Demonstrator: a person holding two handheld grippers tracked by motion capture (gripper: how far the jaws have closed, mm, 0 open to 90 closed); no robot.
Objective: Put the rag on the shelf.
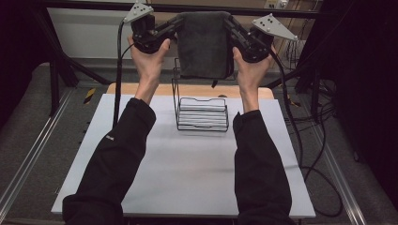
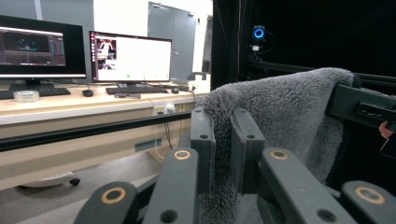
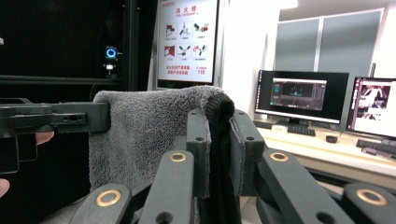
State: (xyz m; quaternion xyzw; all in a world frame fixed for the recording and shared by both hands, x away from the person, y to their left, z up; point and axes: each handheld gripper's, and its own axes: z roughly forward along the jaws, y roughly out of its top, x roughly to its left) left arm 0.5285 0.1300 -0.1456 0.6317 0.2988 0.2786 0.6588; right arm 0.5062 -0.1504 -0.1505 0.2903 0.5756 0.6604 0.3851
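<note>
A dark grey towel (image 1: 204,44) hangs folded in the air above the far side of the table, stretched between both grippers. My left gripper (image 1: 174,24) pinches its upper left corner and my right gripper (image 1: 231,24) pinches its upper right corner. In the left gripper view the jaws are shut on the fluffy towel edge (image 2: 223,140), with the towel (image 2: 289,112) running off to the other gripper. The right gripper view shows its jaws shut on the folded towel edge (image 3: 219,140), the towel (image 3: 140,126) spreading left. A black wire rack (image 1: 202,110) stands on the table below the towel.
The white table top (image 1: 187,159) lies under my forearms, with a wooden board (image 1: 141,89) at its far edge. Cables (image 1: 300,140) trail down the right side. Desks with monitors (image 2: 128,58) stand beyond the frame.
</note>
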